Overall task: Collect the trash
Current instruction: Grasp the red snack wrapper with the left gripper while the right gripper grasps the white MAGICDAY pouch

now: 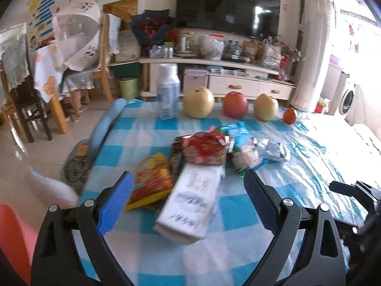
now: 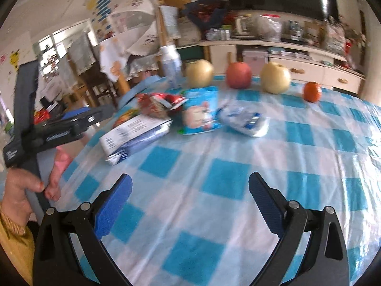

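Blue-checked tablecloth (image 2: 214, 166): two pears (image 1: 198, 103), one apple (image 1: 235, 104), one bottle (image 1: 168, 91).

Print on white carton (image 1: 193, 200) blurred, unreadable; yellow wrapper (image 1: 152, 178) partly hidden.

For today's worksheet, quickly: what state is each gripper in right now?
Left gripper: open, holding nothing, over the white carton.
Right gripper: open, empty, above the checked tablecloth.

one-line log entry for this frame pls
left gripper: open, over white carton | right gripper: open, over bare tablecloth | wrappers: uncollected
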`<action>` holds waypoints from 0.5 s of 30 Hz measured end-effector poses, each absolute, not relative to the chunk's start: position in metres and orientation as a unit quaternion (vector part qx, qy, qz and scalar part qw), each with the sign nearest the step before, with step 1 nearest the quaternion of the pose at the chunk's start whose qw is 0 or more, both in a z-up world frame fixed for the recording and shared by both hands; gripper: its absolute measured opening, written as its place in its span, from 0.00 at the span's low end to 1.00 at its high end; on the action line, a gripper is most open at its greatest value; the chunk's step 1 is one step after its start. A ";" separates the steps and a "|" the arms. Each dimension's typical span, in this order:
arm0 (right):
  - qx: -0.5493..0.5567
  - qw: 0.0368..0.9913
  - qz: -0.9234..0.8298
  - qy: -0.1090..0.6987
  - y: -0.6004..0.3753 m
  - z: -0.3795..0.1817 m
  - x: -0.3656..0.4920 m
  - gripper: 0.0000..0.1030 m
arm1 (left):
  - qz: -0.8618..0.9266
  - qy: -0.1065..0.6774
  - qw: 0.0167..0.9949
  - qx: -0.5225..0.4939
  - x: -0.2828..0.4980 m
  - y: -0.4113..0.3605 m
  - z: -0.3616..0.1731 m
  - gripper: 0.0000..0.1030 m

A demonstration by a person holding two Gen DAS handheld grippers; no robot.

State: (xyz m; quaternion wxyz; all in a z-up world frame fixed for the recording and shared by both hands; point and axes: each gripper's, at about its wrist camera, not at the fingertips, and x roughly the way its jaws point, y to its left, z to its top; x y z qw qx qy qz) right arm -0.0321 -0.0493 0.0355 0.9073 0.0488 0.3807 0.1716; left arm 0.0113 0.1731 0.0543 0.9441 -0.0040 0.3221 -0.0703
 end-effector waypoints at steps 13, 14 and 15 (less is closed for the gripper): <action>0.046 0.908 0.138 0.392 -0.098 0.014 0.042 0.94 | -0.066 0.365 0.928 -0.021 0.074 0.150 0.023 0.91; 0.045 0.908 0.140 0.393 -0.099 0.012 0.047 0.94 | -0.062 0.366 0.928 -0.019 0.077 0.149 0.022 0.91; 0.044 0.907 0.142 0.394 -0.100 0.011 0.053 0.94 | -0.054 0.366 0.929 -0.020 0.081 0.149 0.021 0.91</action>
